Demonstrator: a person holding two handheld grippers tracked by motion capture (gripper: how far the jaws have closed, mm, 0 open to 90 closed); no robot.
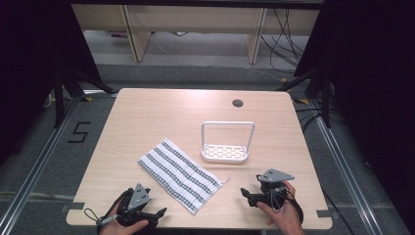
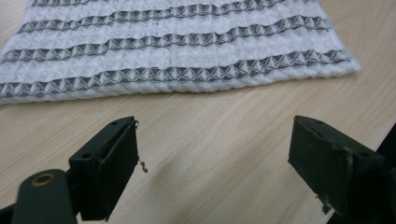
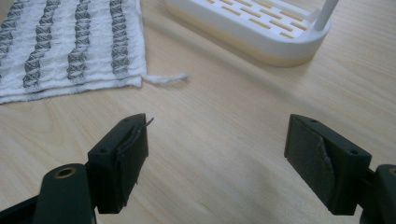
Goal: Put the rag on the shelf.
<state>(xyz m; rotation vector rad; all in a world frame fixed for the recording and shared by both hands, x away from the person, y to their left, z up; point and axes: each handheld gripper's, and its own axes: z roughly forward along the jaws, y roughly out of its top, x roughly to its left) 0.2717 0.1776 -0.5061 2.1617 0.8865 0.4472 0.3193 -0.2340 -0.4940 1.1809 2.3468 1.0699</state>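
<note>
High view: overhead from near edge, facing fwd/down, far. Both gripper views: low, close over table (image 1: 161, 105), sharing towel (image 2: 177, 51) w/ it.

Black "5" marked on grey floor (image 1: 78, 132), left of table (image 1: 147, 105).

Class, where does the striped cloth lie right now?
High view: the white, grey-striped woven cloth lies flat left of centre, beside the white slotted plastic rack.

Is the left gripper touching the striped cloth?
Apart. In the left gripper view, bare table lies between the open left gripper and the near edge of the striped cloth.
</note>
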